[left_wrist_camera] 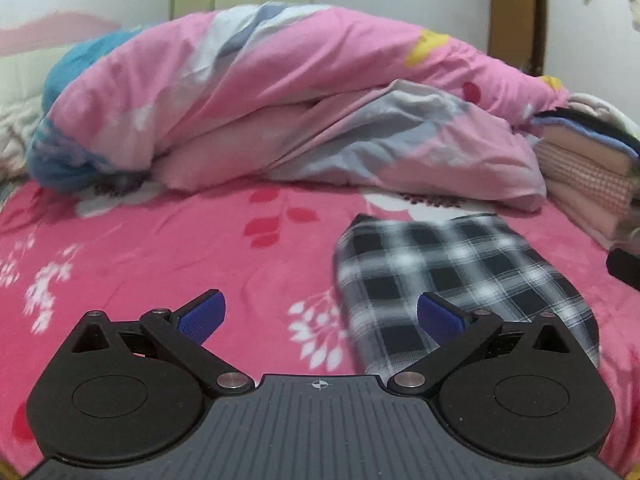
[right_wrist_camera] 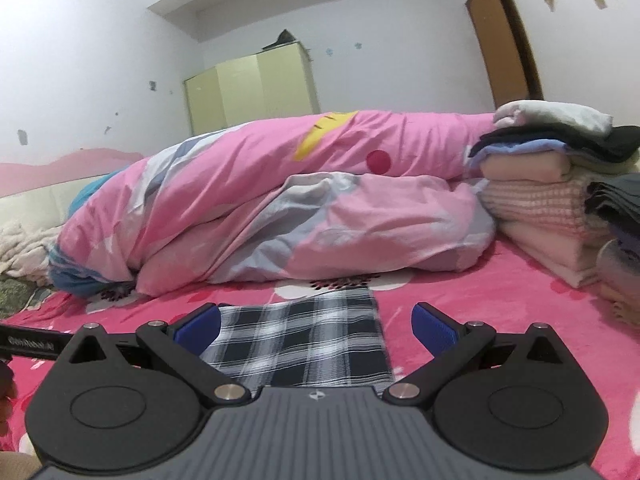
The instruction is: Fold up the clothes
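Plaid: 1 folded garment (left_wrist_camera: 460, 280) on bedsheet (left_wrist_camera: 160, 248), 2 grippers empty

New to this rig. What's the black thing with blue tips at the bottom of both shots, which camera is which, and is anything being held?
There is no robot arm here: a person carries a handheld two-finger gripper in each hand, and a fisheye camera on each looks forward along its fingers. One picture comes from the left gripper, the other from the right gripper. The blue tips are the finger pads.

Both look across a bed with a pink floral bedsheet. On it lies a folded black-and-white plaid garment, with a rumpled pink duvet behind and a stack of folded clothes to the right.

Both grippers stand wide open and hold nothing; in the right view the plaid garment lies beneath the open fingers, ungripped.
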Available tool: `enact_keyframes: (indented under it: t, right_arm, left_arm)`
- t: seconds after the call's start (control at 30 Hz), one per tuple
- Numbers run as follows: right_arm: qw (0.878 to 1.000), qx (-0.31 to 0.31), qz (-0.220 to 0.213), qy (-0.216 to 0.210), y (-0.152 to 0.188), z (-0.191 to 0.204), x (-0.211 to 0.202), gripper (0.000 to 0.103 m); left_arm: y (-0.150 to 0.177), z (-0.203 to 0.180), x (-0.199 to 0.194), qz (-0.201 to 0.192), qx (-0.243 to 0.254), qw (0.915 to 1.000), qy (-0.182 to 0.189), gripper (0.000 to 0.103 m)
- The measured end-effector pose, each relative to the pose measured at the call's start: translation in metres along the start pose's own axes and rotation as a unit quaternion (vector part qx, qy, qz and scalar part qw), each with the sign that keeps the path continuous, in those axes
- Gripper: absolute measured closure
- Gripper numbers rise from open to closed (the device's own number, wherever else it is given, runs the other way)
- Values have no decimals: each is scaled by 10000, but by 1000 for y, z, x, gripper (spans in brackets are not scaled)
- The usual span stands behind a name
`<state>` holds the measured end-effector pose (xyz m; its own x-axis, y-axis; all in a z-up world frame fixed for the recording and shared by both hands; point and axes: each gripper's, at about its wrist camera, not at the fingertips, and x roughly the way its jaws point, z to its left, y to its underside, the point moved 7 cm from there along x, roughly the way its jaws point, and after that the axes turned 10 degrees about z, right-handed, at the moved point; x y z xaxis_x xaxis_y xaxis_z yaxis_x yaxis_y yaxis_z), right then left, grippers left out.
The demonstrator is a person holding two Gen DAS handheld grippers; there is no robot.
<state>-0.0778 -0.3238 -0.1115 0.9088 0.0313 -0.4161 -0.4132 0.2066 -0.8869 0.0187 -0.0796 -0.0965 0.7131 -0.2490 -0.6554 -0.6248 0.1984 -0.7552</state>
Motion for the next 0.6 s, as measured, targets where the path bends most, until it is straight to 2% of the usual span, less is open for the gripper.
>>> enact_keyframes:
  t: [0.13,0.23,0.33,0.47,0.5,0.6]
  right_arm:
    - [9999,7,129,55,1,-3,9,0]
    - [9997,-102,233,27,1,3,19,1]
    - [9993,-221,303,-58,-1,10,29,6]
    - [9983,-275,498,-98,-5,15,44,27]
    - [9980,-294,548,-129,-6,17,47,33]
    - [9964,-551,601,-221,-10,26,53,41]
  left_arm:
    - [-7,-7,12,58,-13,9995,322,0]
    - [-7,-9,24,214,-51,9989,412,0]
    - [-4,-8,32,414,-88,9976,542,0]
    - [-3,-9,33,397,-112,9945,962,2]
    - [-3,-9,33,358,-93,9945,985,2]
    - [-6,-11,36,264,3,9949,973,7]
